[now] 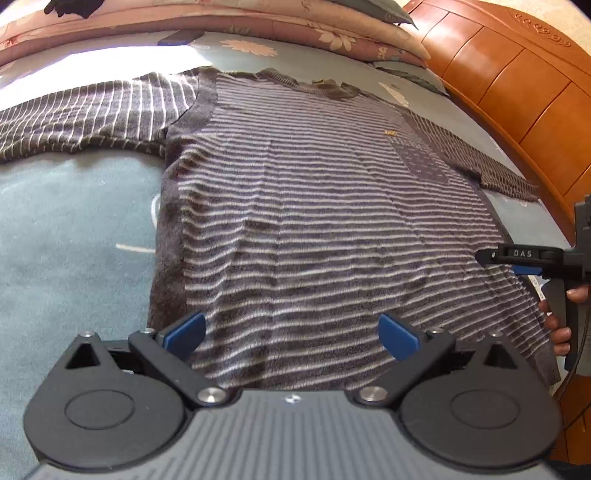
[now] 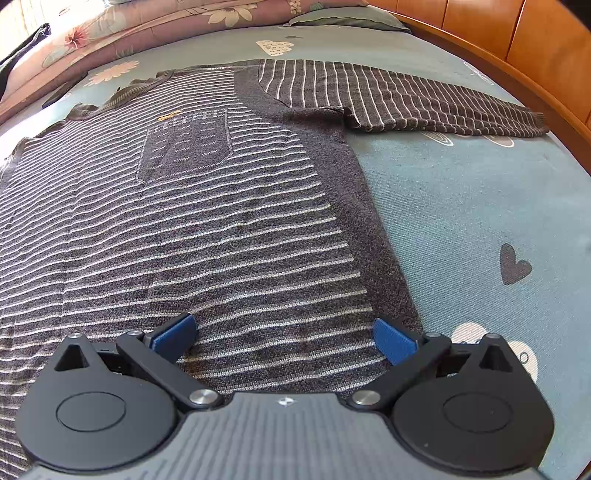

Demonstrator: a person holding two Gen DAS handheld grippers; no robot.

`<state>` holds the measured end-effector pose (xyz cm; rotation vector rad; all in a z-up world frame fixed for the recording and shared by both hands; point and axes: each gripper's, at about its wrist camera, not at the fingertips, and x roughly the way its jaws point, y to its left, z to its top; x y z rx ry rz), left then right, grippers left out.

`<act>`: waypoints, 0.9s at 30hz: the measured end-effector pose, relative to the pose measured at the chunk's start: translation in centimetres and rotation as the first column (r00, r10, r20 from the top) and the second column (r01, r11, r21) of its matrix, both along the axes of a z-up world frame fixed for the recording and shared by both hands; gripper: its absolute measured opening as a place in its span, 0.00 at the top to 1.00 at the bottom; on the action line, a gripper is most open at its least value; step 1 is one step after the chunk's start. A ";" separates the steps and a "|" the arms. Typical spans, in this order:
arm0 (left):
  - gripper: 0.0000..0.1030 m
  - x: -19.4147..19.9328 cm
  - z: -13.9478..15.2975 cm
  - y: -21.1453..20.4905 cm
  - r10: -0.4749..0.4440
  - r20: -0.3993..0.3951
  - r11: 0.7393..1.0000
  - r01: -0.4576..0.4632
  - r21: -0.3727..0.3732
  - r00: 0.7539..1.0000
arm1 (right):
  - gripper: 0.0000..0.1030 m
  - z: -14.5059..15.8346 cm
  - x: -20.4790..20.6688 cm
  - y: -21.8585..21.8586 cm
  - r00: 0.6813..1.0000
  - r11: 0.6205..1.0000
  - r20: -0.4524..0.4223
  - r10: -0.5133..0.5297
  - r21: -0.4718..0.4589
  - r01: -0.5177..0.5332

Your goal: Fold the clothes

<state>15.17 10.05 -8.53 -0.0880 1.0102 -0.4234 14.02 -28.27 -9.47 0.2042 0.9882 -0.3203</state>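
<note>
A striped sweater (image 1: 314, 206) is lying flat and face up across the middle of both frames, spread on a blue-green bedsheet (image 1: 74, 229), its sleeves stretched out toward the upper left of the left wrist view and the upper right of the right wrist view, apparently laid out this way so the folds can begin from a smooth shape. The chest pocket (image 2: 186, 149) is showing upward, so the front is on top. The left gripper (image 1: 291, 332) is hovering over the hem at the bottom centre of its frame, fingers spread wide and holding nothing. The right gripper (image 2: 284, 334) is hovering likewise over the hem near the sweater's side edge, jaws apart and empty. Both seem to be lining up on the lower edge for a first grasp. A folded quilt (image 2: 147, 26) and a wooden headboard (image 1: 517, 81) are bordering the top of the frames.
</note>
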 end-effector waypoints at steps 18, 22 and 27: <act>0.03 -1.3 1.5 -1.4 -0.065 -0.071 0.991 0.057 -0.120 0.995 | 0.00 0.0 -0.2 0.5 0.999 0.999 0.015 -0.044 -0.013 0.045; 0.03 -2.1 0.2 -1.2 -0.073 -0.108 0.994 0.064 -0.092 0.991 | 0.00 0.0 -0.2 0.4 0.999 0.999 0.016 -0.043 -0.012 0.043; 0.03 -2.6 0.4 0.8 -0.041 -0.120 0.999 0.037 -0.040 0.992 | 0.00 0.0 -0.2 0.4 0.999 0.999 0.017 -0.041 -0.011 0.041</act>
